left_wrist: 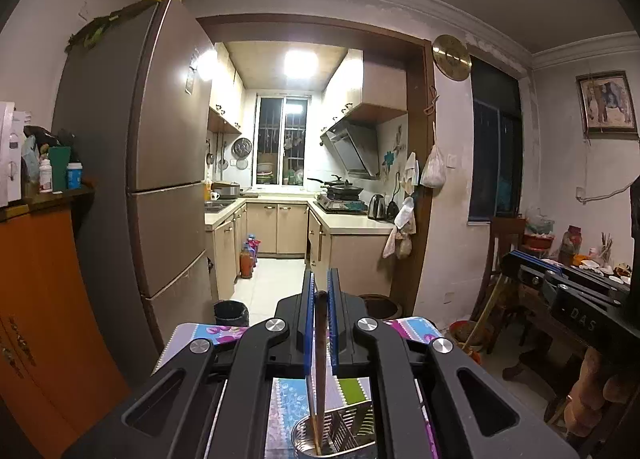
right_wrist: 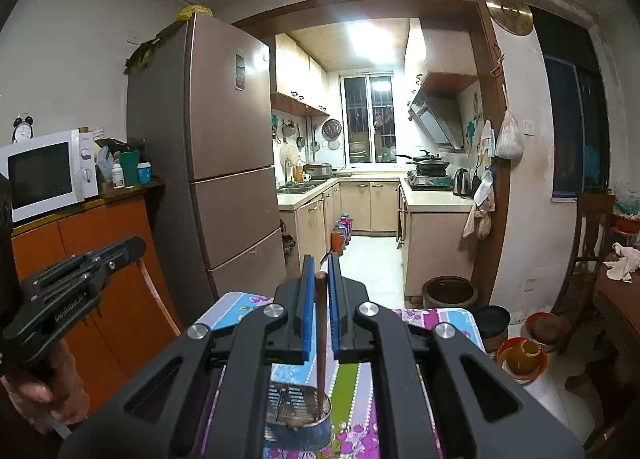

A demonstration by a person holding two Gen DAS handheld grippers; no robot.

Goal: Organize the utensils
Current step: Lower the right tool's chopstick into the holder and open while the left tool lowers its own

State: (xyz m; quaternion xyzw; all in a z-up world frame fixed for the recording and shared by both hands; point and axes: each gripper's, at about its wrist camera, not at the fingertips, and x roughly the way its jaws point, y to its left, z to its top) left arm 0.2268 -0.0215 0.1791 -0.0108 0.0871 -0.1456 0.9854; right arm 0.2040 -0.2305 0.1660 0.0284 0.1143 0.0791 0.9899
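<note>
Two chopsticks, one in each of my grippers: my left gripper point(left_wrist: 321, 283) is clamped narrow on a brown chopstick point(left_wrist: 320, 359), my right gripper point(right_wrist: 320, 269) likewise on another chopstick point(right_wrist: 321, 339). Both sticks hang upright, their lower ends inside the metal holder point(right_wrist: 298, 417) on the flowered tablecloth point(right_wrist: 424, 319).

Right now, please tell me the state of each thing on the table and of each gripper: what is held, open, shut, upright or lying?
Left gripper: shut on a brown wooden chopstick, upright, its lower end inside the holder.
Right gripper: shut on a second brown chopstick, upright, tip in the holder.
Round slotted metal utensil holder: standing upright on the table.
Flowered purple-and-blue tablecloth: spread flat.
</note>
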